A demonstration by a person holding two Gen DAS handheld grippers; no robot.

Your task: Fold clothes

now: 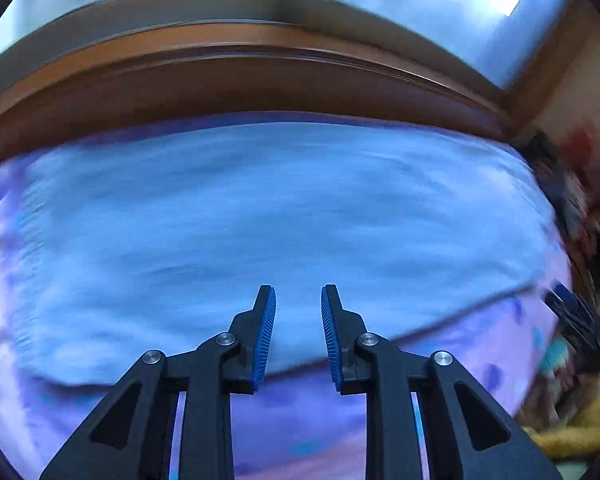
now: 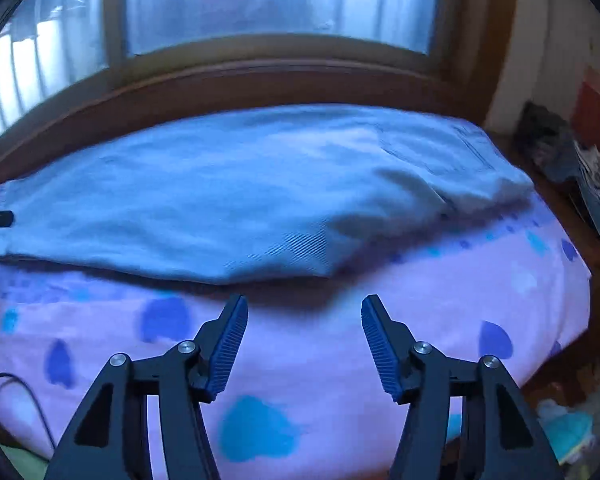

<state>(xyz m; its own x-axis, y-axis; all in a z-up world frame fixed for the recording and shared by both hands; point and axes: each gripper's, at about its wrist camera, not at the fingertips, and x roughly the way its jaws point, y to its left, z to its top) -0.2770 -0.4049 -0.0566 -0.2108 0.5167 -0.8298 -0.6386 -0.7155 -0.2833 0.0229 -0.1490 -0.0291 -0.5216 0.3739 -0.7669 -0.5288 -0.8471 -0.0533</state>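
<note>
**Both grippers empty above a pale garment laid out on a bed**

While the garment lies spread across the bedcover, neither gripper has hold of it. The left gripper point(image 1: 298, 300) shows its blue ribbed pads point(image 1: 265, 332) a narrow gap apart with nothing between them; its tips hang over the near part of the light blue-grey garment point(image 1: 260, 208), and whether they touch the cloth cannot be told through the blur. The right gripper point(image 2: 305, 312) stands wide, also empty, its fingertips over bare pink bedcover point(image 2: 340, 360) patterned with blue blotches, just short of the garment's near edge.

In the right wrist view the garment looks like trousers, with what appears to be a pocket and seams toward its right end, lying lengthwise below the wooden window frame point(image 2: 260, 76). It seems flattened and perhaps doubled once along its length, though the layers cannot be made out. Judged from this, the folding is at an early or middle stage: the cloth is long and needs further folds into a compact bundle.
</note>
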